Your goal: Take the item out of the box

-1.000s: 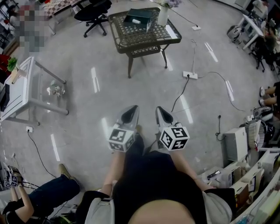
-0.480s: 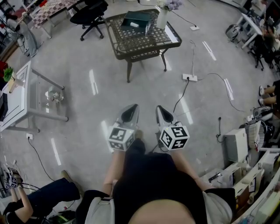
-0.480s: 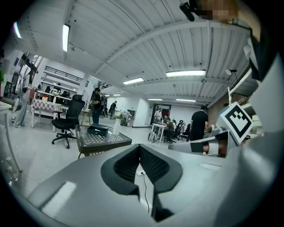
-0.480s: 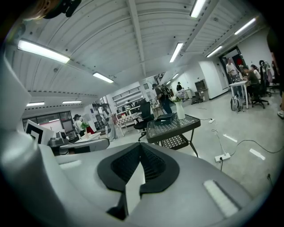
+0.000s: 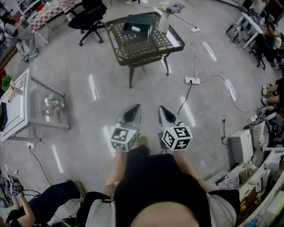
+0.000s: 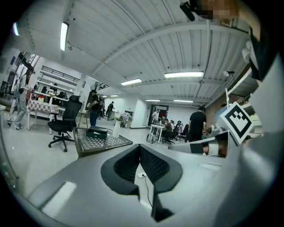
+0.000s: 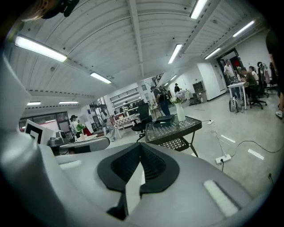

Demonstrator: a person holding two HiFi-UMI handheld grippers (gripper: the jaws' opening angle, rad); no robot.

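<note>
A dark green box (image 5: pixel 138 25) lies on a wicker-framed glass table (image 5: pixel 146 48) at the far end of the floor, next to a white vase of flowers (image 5: pixel 164 17). My two grippers are held close to the body, side by side and well short of the table. The left gripper (image 5: pixel 133 109) and the right gripper (image 5: pixel 164 110) are both shut and empty, their tips pointing at the table. From the left gripper (image 6: pixel 140 147) the box (image 6: pixel 98 131) shows ahead to the left. From the right gripper (image 7: pixel 141 145) the box (image 7: pixel 163 119) shows ahead on the table (image 7: pixel 175 128).
A black office chair (image 5: pixel 91 12) stands left of the table. A white glass side table (image 5: pixel 27 96) is at the left. A power strip with cables (image 5: pixel 192 80) lies on the floor ahead to the right. Desks with equipment (image 5: pixel 248 150) line the right; a seated person's leg (image 5: pixel 42 201) is at lower left.
The table and the floor have slid slightly down and nearer in the head view as the person walks forward. Both grippers keep their pose and stay shut.
</note>
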